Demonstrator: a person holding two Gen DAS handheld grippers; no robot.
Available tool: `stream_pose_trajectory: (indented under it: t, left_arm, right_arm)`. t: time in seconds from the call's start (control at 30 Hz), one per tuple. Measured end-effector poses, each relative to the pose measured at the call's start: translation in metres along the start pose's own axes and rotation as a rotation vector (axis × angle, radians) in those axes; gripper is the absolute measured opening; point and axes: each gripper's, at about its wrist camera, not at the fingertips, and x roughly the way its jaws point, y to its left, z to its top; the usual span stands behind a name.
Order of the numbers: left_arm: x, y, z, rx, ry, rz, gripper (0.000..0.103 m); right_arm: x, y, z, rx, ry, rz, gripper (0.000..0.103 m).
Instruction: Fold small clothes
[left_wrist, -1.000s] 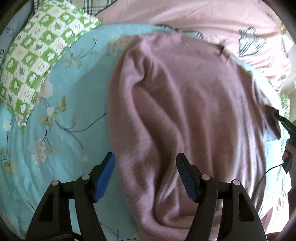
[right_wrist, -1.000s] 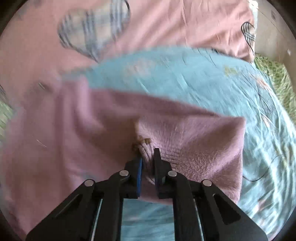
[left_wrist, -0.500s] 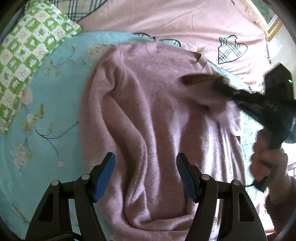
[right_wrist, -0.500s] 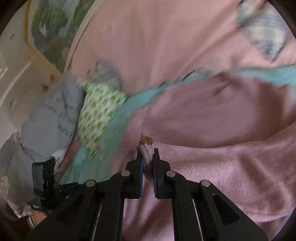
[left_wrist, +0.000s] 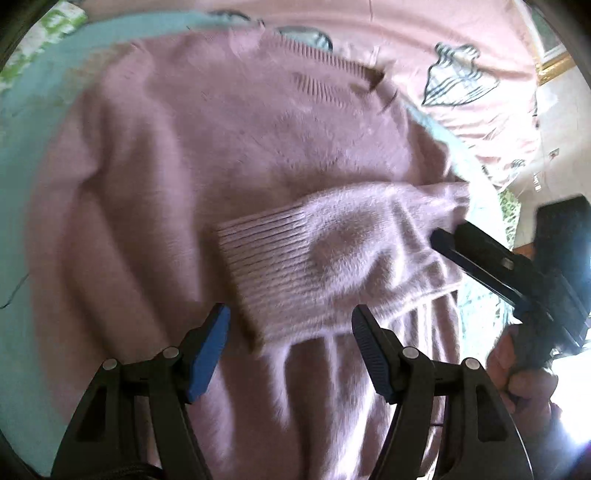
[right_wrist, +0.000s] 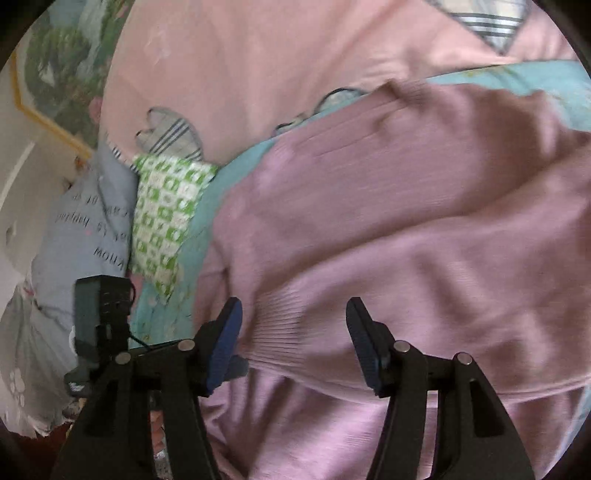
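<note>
A fuzzy mauve-pink sweater (left_wrist: 229, 155) lies spread on the light blue floral sheet (left_wrist: 33, 96), neck at the far end. One sleeve with a ribbed cuff (left_wrist: 273, 266) is folded across its body. My left gripper (left_wrist: 291, 328) is open and empty just above the cuff. My right gripper (right_wrist: 293, 328) is open and empty over the same sleeve (right_wrist: 388, 314); it also shows in the left wrist view (left_wrist: 476, 251), at the sleeve's right side.
A pink quilt with plaid heart patches (left_wrist: 454, 77) lies beyond the sweater. A green checked pillow (right_wrist: 166, 206) and a grey printed pillow (right_wrist: 85, 225) lie at the bed's side. The left gripper's body (right_wrist: 99, 310) shows low left in the right wrist view.
My right gripper carried the sleeve across the sweater's body, then opened and let it go. The left gripper stayed open and moved closer over the sweater.
</note>
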Motion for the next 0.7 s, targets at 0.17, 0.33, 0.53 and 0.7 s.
stream_pose_trajectory:
  t: [0.17, 0.33, 0.53, 0.7]
  left_arm:
    - [0.028, -0.010, 0.015, -0.003, -0.018, 0.008, 0.043]
    - [0.024, -0.012, 0.020, 0.015, -0.100, 0.003, 0.007]
    - [-0.048, -0.011, 0.012, 0.075, -0.299, 0.046, 0.006]
    - [-0.072, 0.050, 0.015, -0.019, -0.323, 0.154, 0.006]
  right_arm:
    - [-0.013, -0.032, -0.004, 0.062, -0.024, -0.047, 0.060]
    - [-0.026, -0.060, -0.012, 0.129, -0.044, -0.081, 0.060]
    - [-0.043, -0.070, -0.012, 0.149, -0.074, -0.116, 0.060]
    - [-0.060, -0.080, -0.012, 0.150, -0.116, -0.160, 0.060]
